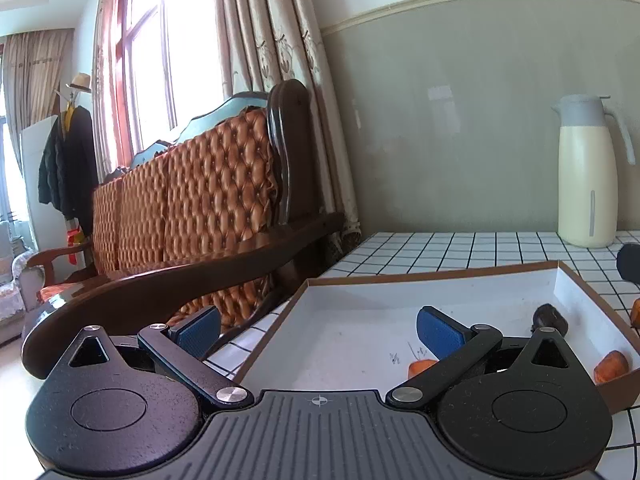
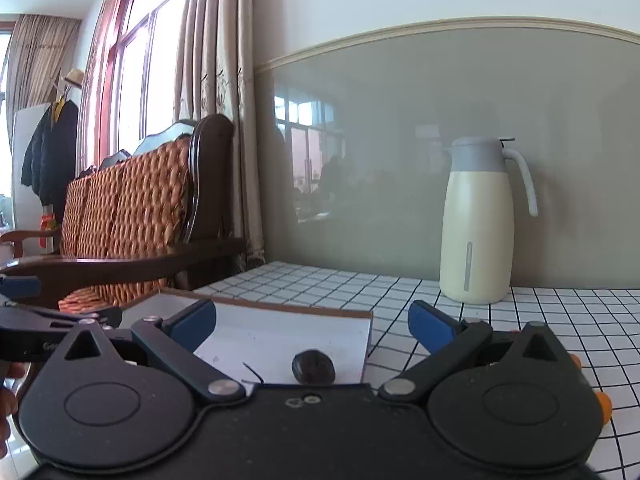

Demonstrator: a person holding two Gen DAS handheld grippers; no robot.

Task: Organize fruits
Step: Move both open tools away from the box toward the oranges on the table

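A shallow brown-rimmed box with a white floor (image 1: 440, 274) lies on the checked tabletop. In it I see a dark wrinkled fruit (image 1: 550, 317) near the right wall and two orange pieces (image 1: 610, 365), one partly behind my finger (image 1: 420, 366). My left gripper (image 1: 318, 330) stands open over the box's near left corner, nothing between its blue pads. In the right wrist view the same box (image 2: 288, 311) and the dark fruit (image 2: 313, 366) lie just ahead of my right gripper (image 2: 312, 326), which is open and holds nothing. The left gripper (image 2: 24, 312) shows at that view's left edge.
A cream thermos jug with a grey lid (image 2: 478, 224) stands at the back by the wall. An orange piece (image 1: 636, 310) lies on the table right of the box, and orange bits (image 2: 602, 402) show past my right gripper. A wooden sofa (image 1: 208, 216) borders the table's left.
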